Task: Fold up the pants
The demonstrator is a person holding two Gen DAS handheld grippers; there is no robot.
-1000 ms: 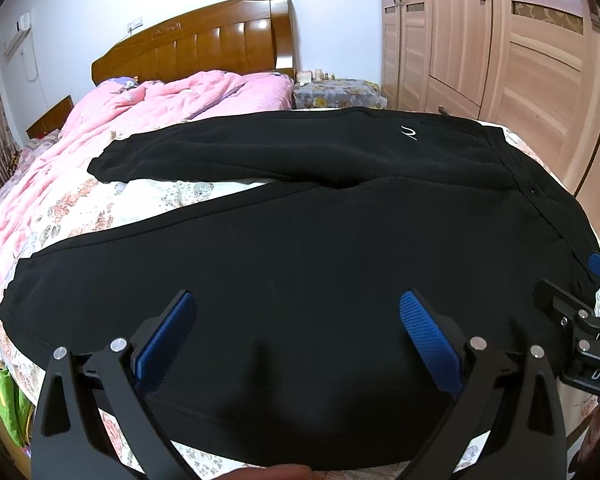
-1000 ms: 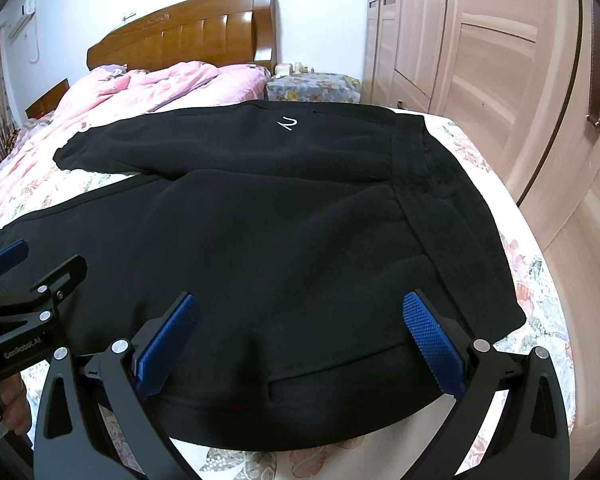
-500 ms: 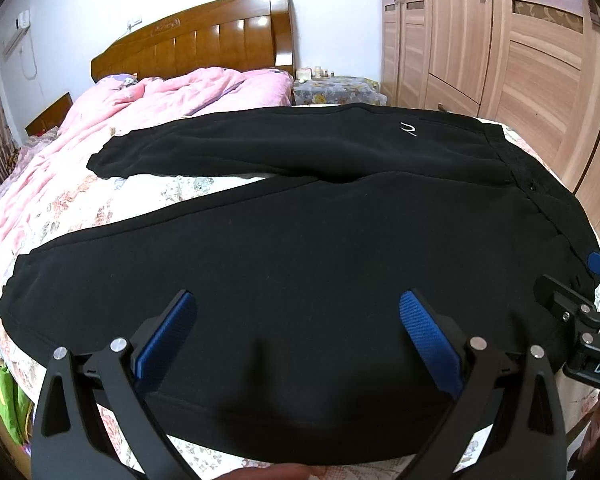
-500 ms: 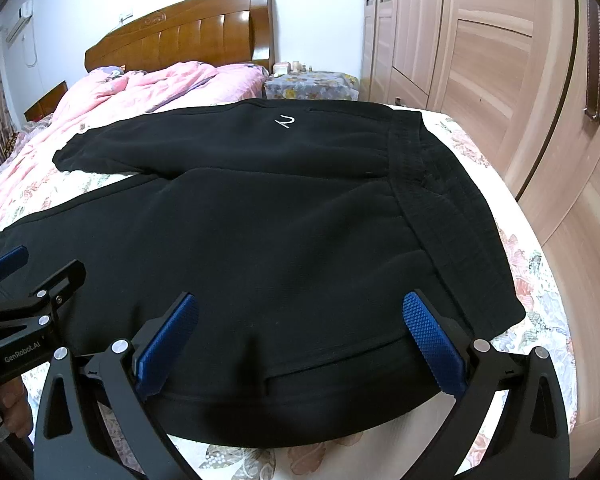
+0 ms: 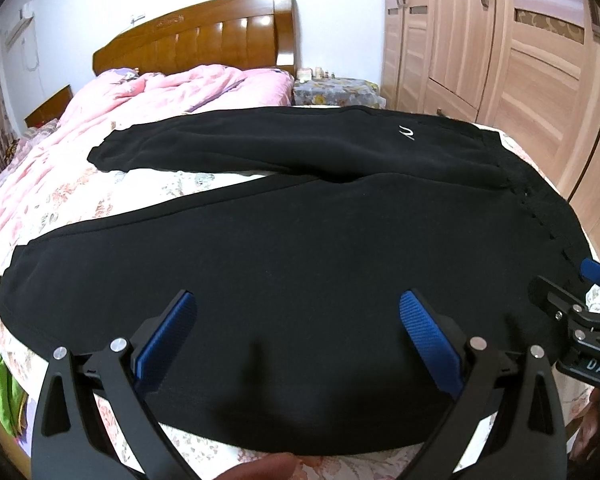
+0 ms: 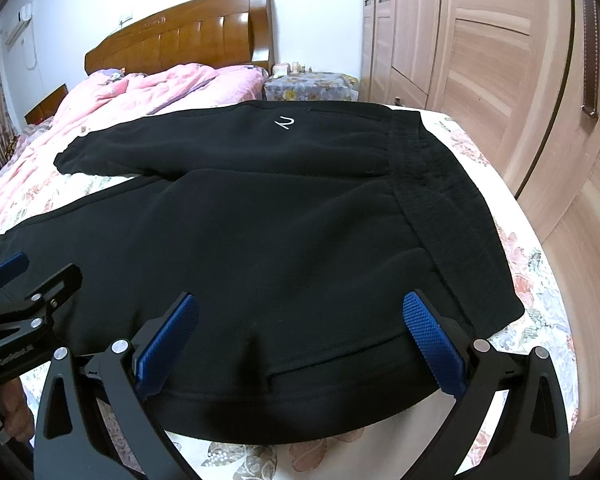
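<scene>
The black pants (image 5: 300,248) are spread flat across the foot of the bed (image 5: 100,200), on its floral sheet, with the two legs stretched toward the left and the waistband (image 6: 432,184) at the right. A small white logo (image 6: 285,123) is seen on the far leg. The left gripper (image 5: 298,332) is held above the near leg, jaws spread wide and empty. The right gripper (image 6: 300,332) is held near the waistband corner, likewise released. A pink quilt (image 5: 148,96), a wooden headboard (image 5: 204,36) and a wardrobe (image 6: 480,40) are seen beyond.
</scene>
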